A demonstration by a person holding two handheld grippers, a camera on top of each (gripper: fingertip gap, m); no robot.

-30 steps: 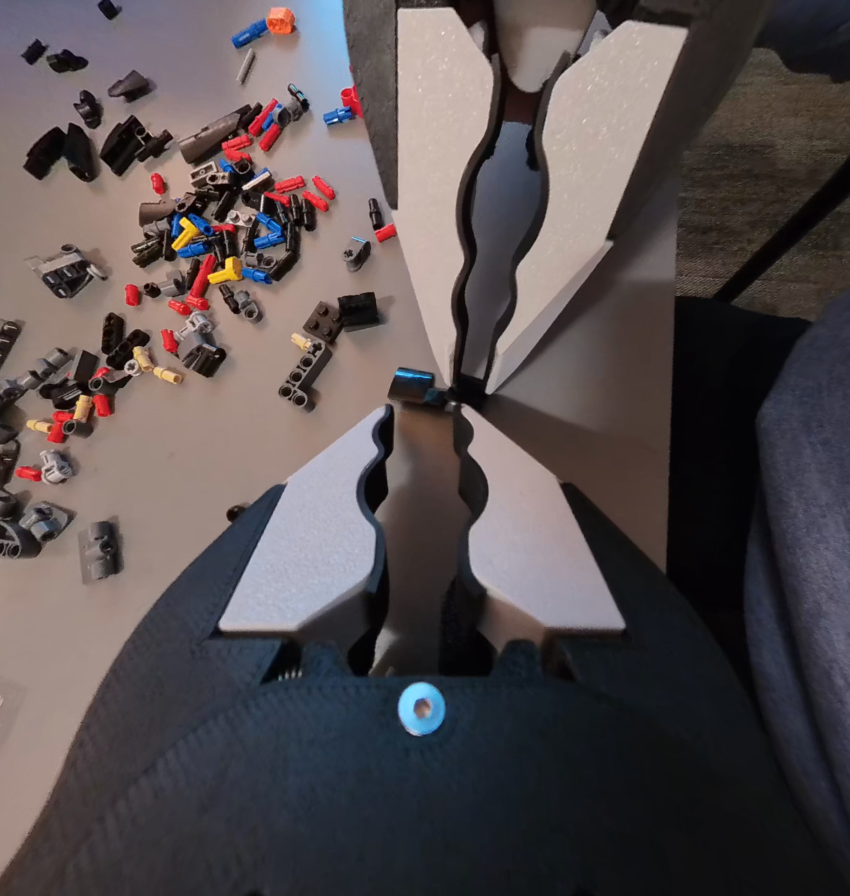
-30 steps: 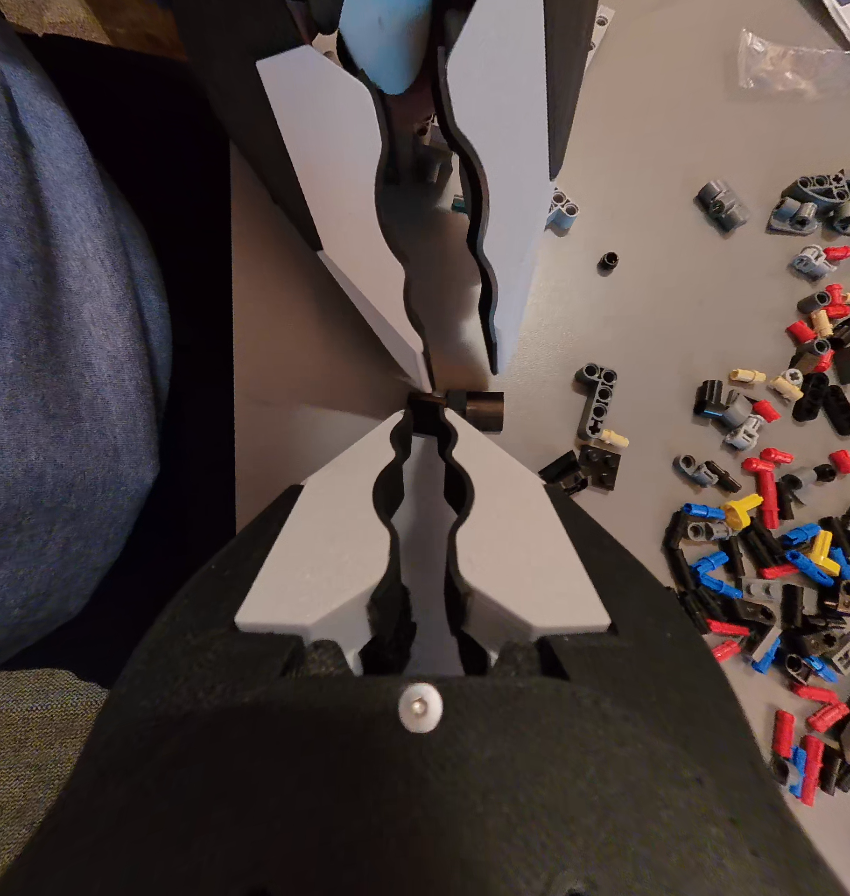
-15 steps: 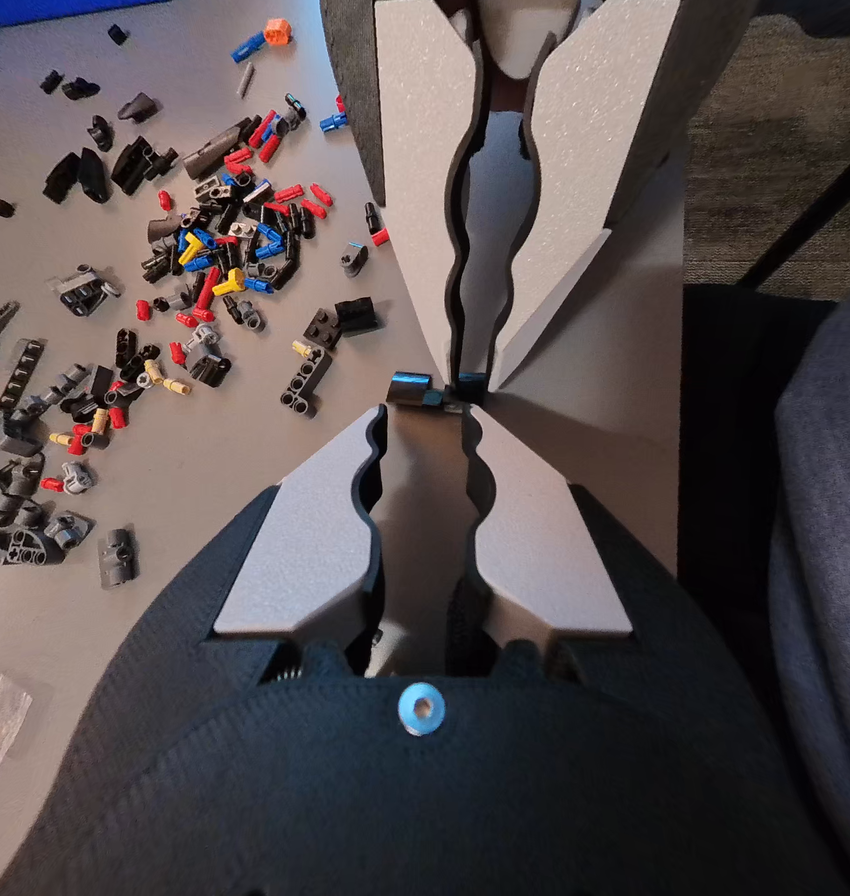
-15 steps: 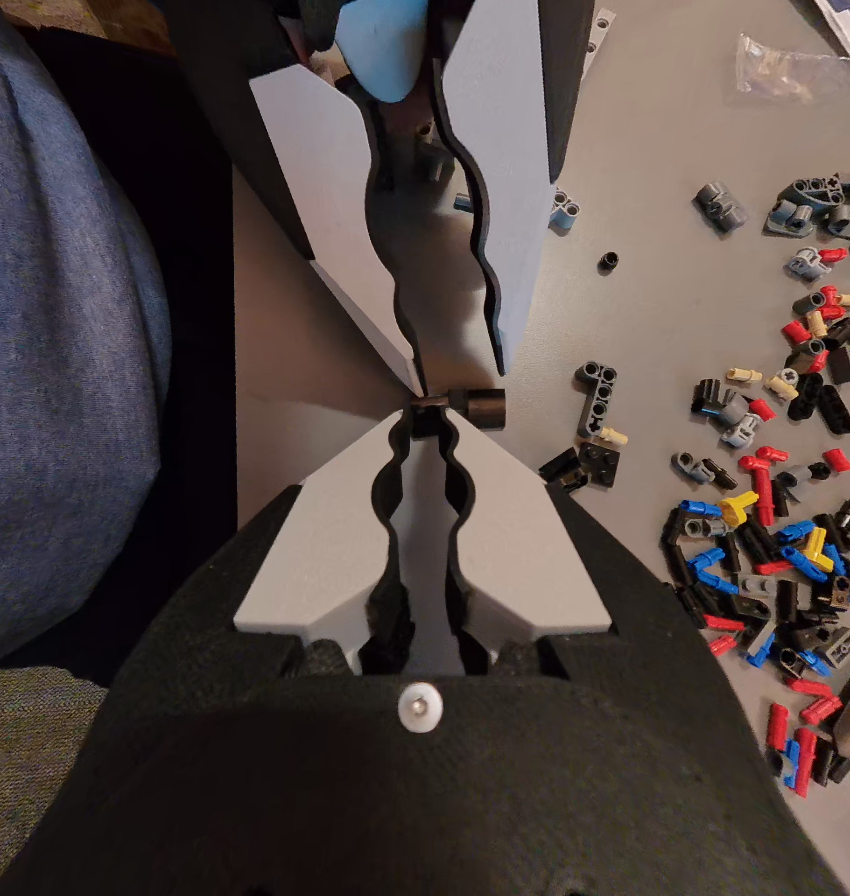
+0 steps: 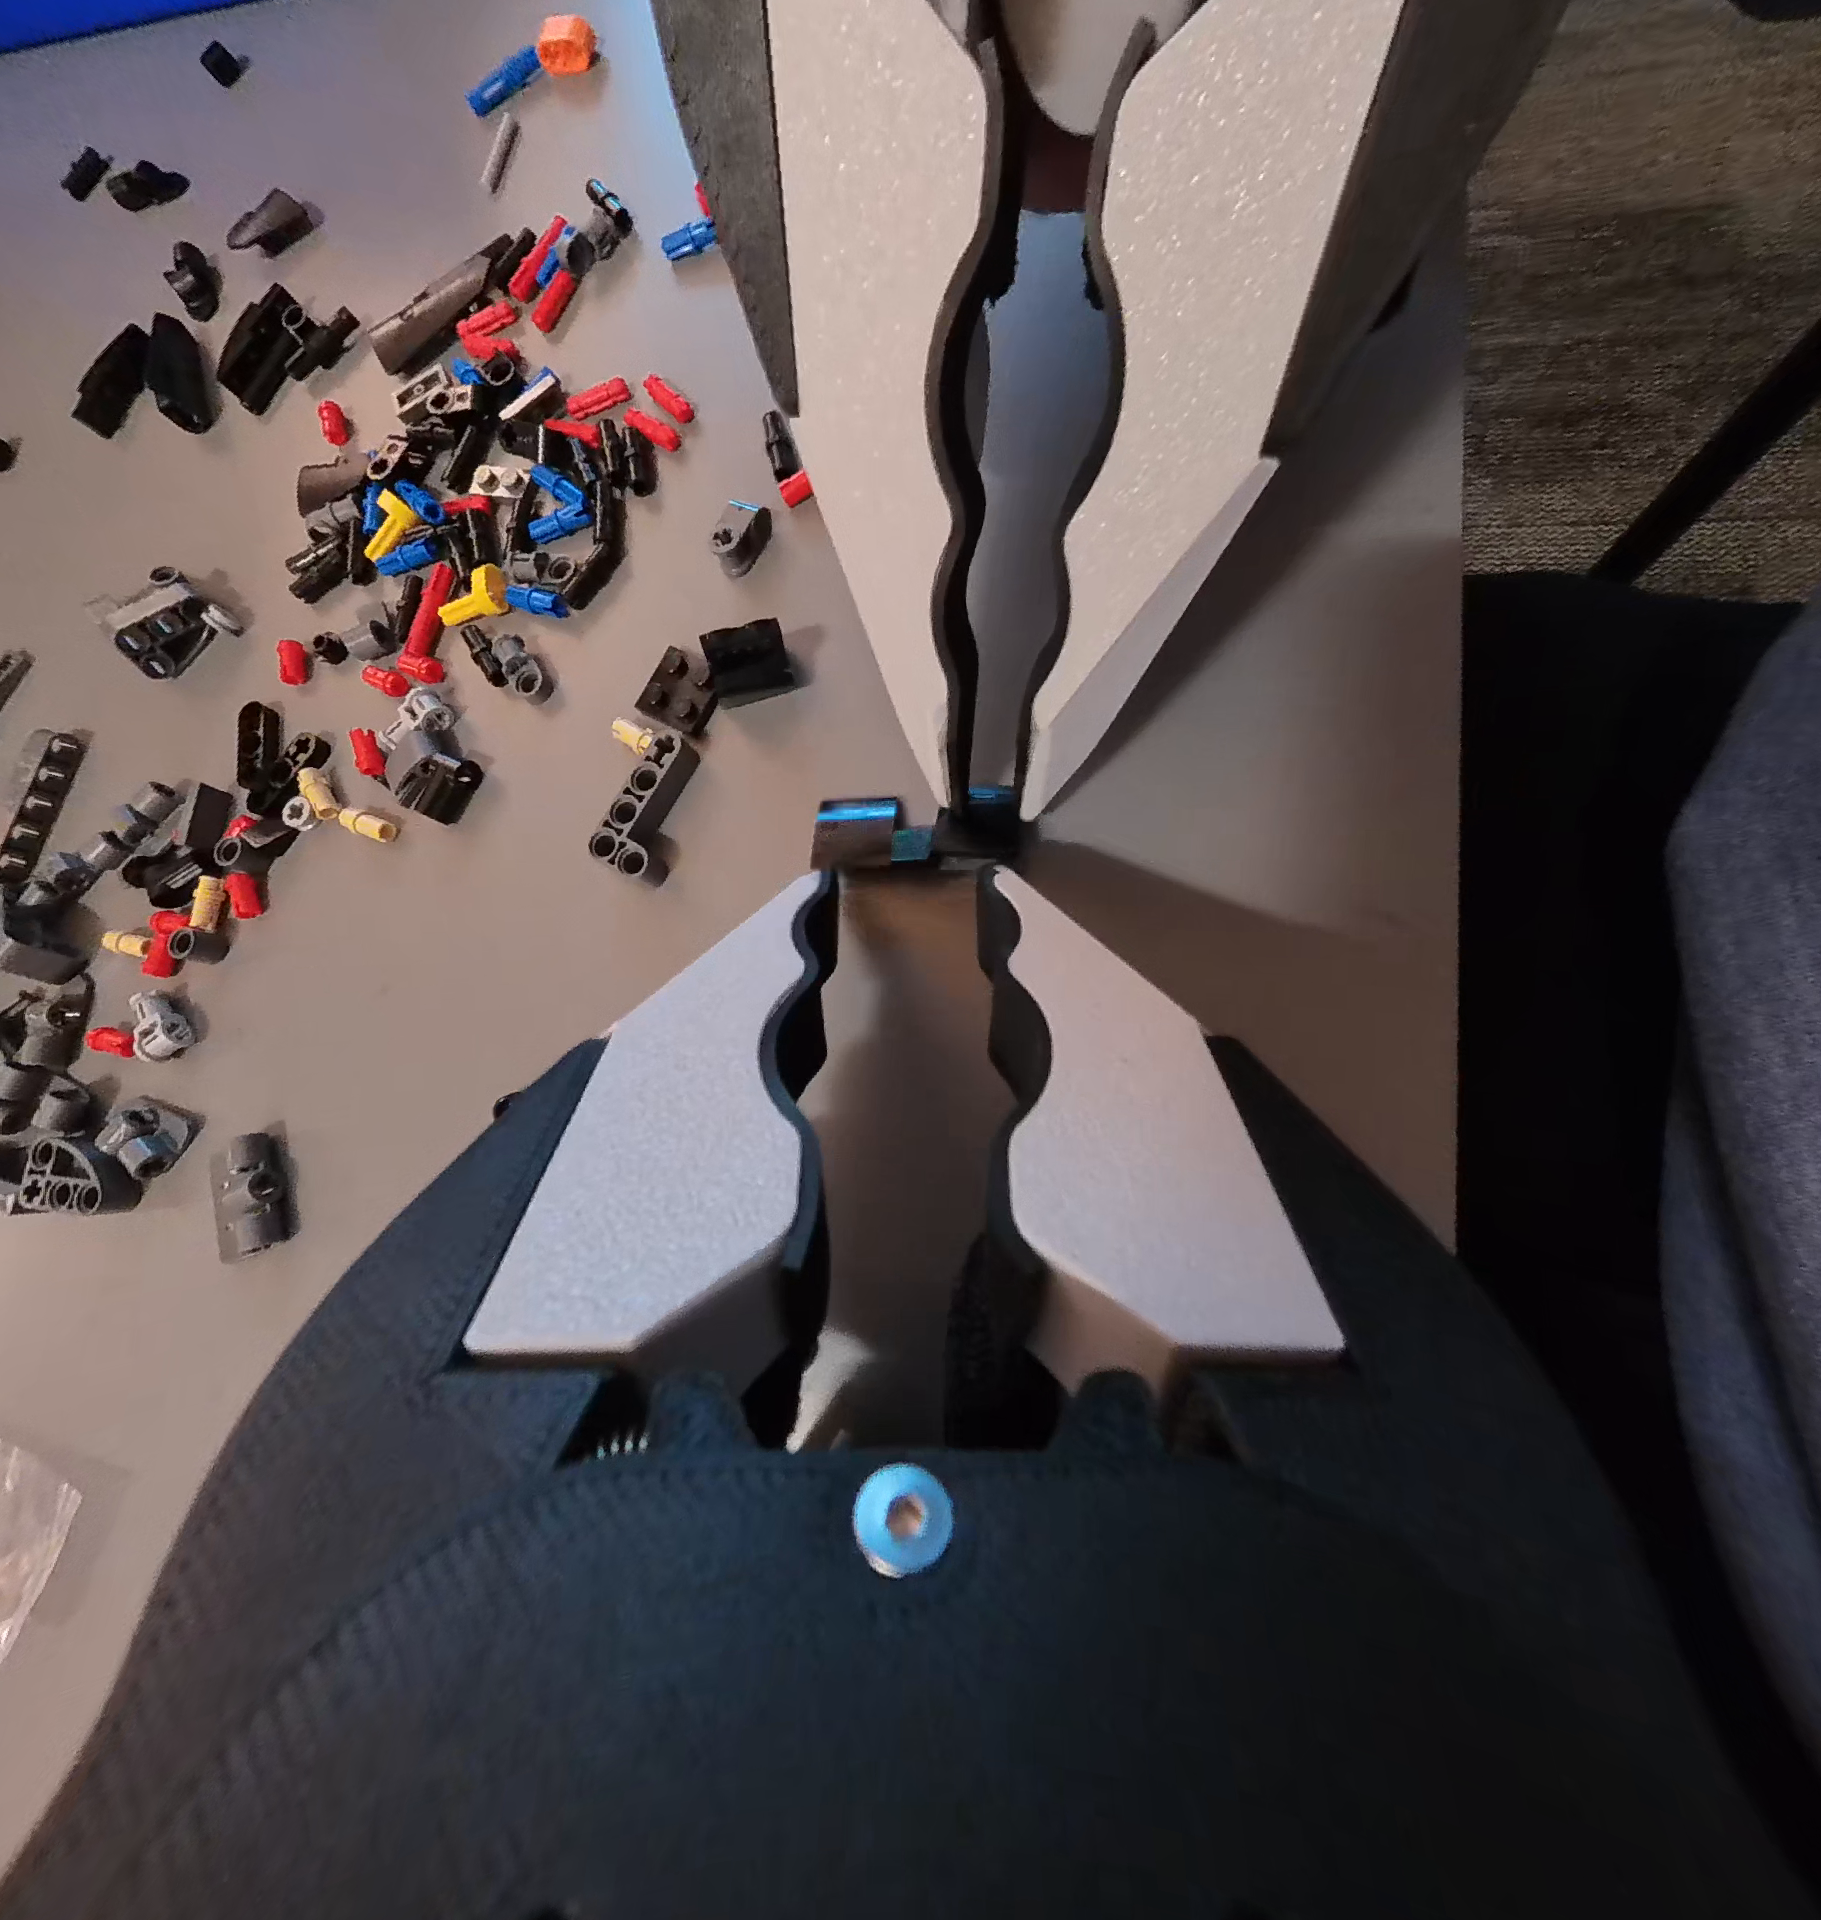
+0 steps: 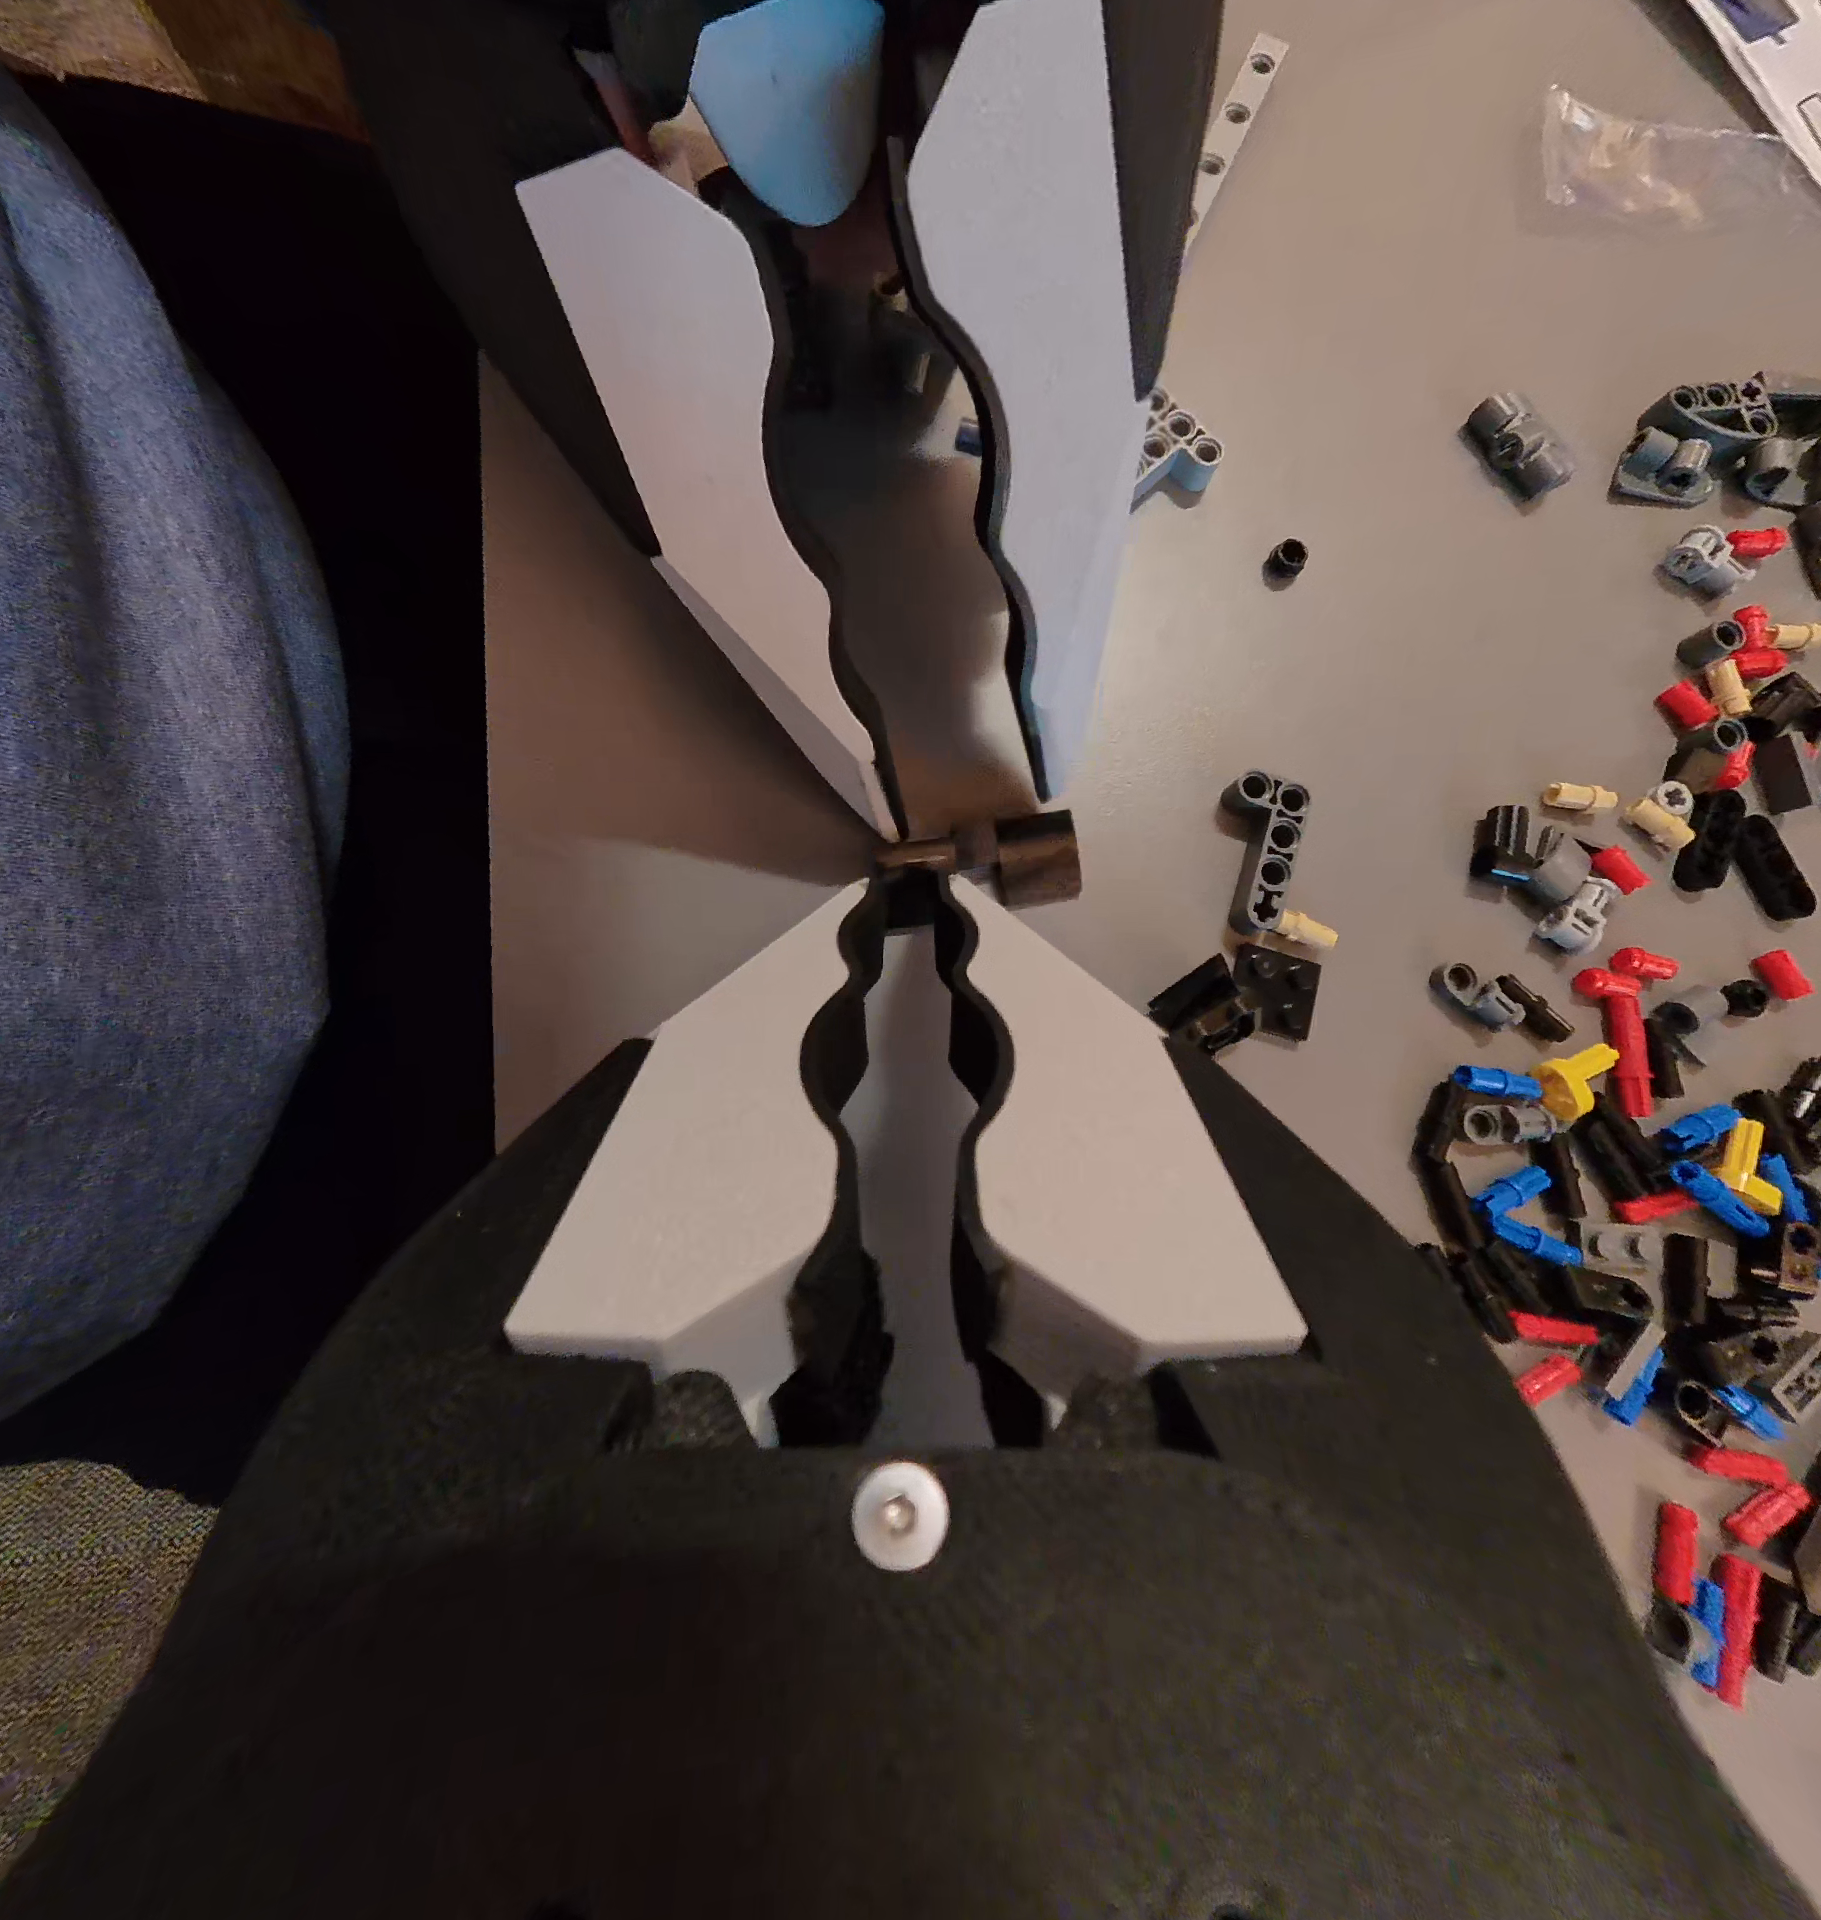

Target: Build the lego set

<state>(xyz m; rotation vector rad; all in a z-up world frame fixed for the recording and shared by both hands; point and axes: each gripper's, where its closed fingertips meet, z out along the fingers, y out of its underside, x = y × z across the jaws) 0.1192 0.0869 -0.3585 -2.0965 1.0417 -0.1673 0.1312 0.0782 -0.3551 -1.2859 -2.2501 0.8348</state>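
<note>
My two grippers meet tip to tip over the grey table (image 5: 470, 1039) near its edge. My right gripper (image 6: 908, 888) is shut on a small black pin (image 6: 921, 854) that lies crosswise, with a black cylinder (image 6: 1036, 857) on its end. In the left wrist view the right gripper (image 5: 979, 805) comes in from the top and the cylinder (image 5: 859, 831) sticks out to the left. My left gripper (image 5: 911, 878) has its jaws about a pin's length apart, its tips right at the piece without clamping it. It also shows in the right wrist view (image 6: 966, 810).
Loose red, blue, yellow and black parts lie in a pile (image 5: 449, 520) (image 6: 1664, 1195) beside the grippers. A dark L-shaped beam (image 5: 641, 810) (image 6: 1270, 862) lies closest. A plastic bag (image 6: 1654, 166) is at the far right. A person's blue-clad leg (image 5: 1768, 1039) is past the table edge. The tips of both grippers are at nearly the same place.
The left wrist view has shifted slightly over the table. The right gripper keeps hold of the black pin and both grippers stay tip to tip.
</note>
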